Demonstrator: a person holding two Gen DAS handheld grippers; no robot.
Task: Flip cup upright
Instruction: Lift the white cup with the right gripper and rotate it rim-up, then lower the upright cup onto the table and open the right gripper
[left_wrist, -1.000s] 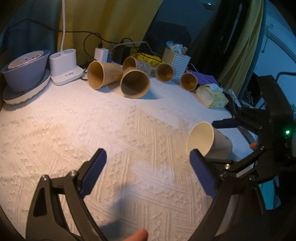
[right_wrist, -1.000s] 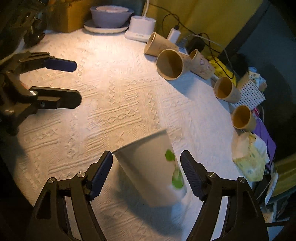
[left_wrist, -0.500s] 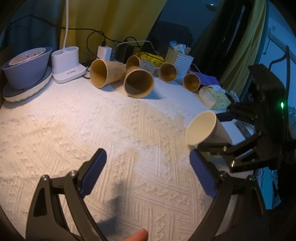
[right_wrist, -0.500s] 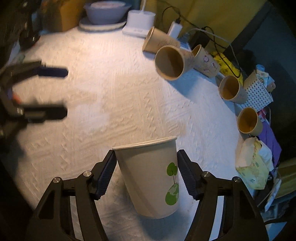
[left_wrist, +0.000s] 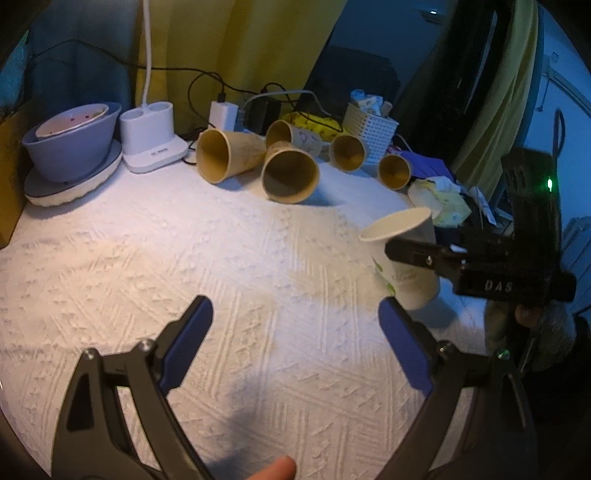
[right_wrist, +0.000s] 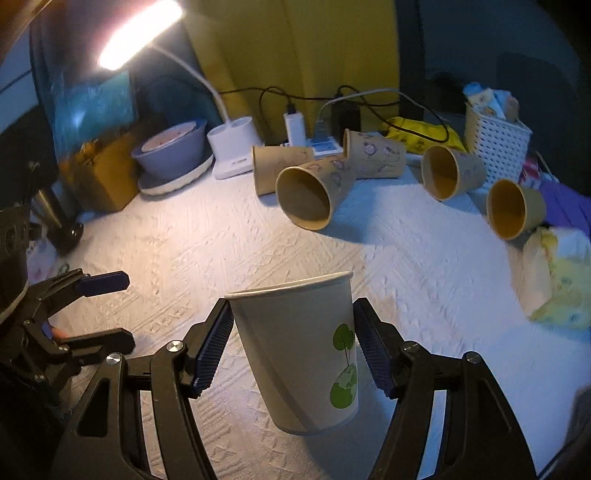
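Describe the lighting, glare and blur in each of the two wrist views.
Right wrist view: the desk lamp is blown out to glare, the picture behind it is smeared, and the white cup in the right gripper is sharp. Left wrist view: dimmer and bluish, lamp head out of frame, brown cups casting shadows on the tablecloth, edges bent by the fisheye.

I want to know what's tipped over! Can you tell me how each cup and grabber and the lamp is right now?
white paper cup: held mouth up, slightly tilted
right gripper: shut on the white paper cup
left gripper: open, holding nothing
five brown paper cups: lying on their sides
desk lamp: switched on
purple bowl: upright on a plate
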